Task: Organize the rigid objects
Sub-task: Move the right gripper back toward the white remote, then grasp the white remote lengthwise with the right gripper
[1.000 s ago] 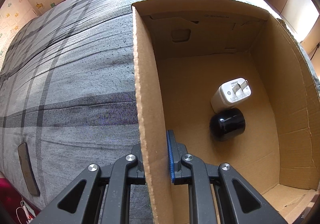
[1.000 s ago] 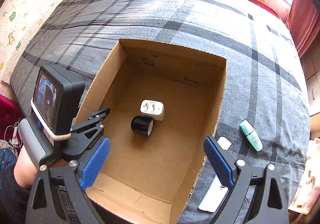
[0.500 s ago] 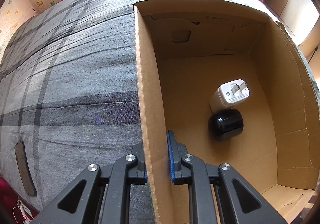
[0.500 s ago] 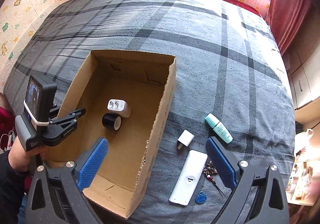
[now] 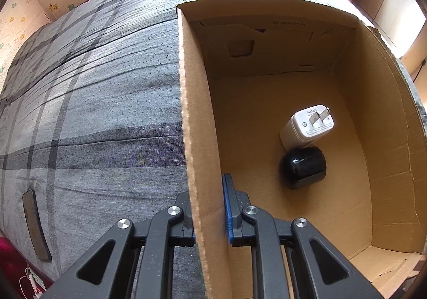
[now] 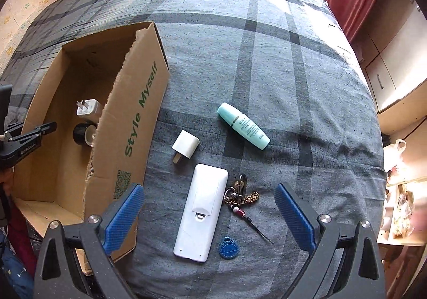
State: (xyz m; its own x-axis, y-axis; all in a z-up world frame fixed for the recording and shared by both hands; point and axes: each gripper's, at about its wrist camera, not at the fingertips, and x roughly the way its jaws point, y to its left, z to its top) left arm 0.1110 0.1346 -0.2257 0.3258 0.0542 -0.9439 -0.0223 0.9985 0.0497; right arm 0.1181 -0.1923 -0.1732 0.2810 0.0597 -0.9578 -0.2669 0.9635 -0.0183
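Left claw (image 5: 209, 215) clamps the cardboard box (image 6: 138, 122) wall; right claw (image 6: 208, 219), spread wide, hovers over the white remote (image 6: 202, 212) on the bed (image 6: 293, 72). Risk: the adjacent keychain (image 6: 240, 196) snags during pickup.

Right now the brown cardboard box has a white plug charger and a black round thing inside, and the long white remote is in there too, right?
Not quite. The brown cardboard box does hold the white plug charger and the black round thing, but the long white remote lies outside on the grey checked bedcover, beside the box. The right wrist view shows it.
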